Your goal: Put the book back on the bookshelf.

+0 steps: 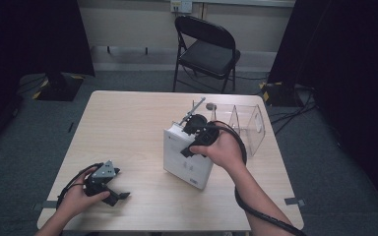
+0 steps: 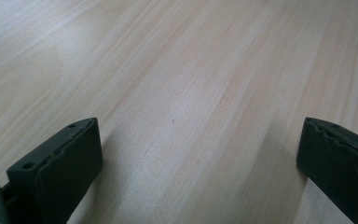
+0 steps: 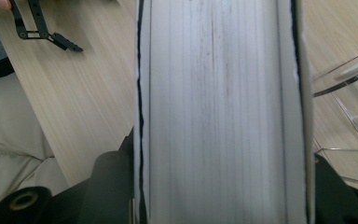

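From the high view, the right claw (image 1: pixel 195 129) grips the top edge of a thick white hardcover book (image 1: pixel 187 160), which stands tilted on the pale wooden desk (image 1: pixel 128 128). Just beyond this claw, on its far side, sits a clear plastic file rack with upright dividers (image 1: pixel 246 123). The left claw (image 1: pixel 112 195) rests on the desk well away from the book, near the person's edge, with nothing near its tips.

In the left gripper view, the two black jaws stand wide apart with only bare desk (image 2: pixel 191 84) between them, so this claw is released and idle.

In the right gripper view, the book's page block (image 3: pixel 219 112) runs straight out from the claw, with a dark jaw pressed against each cover: the claw is clenched on the book across its thickness. To one side of the claw the clear rack (image 3: pixel 349 88) shows; to the other, farther off, lies the left claw (image 3: pixel 51 35).

The step in hand looks like carrying the book toward the rack. The next move likely calls for lifting the book clear of the desk, bringing it upright, lining its spine up with a gap between the dividers beyond the claw, and lowering it in before letting go.
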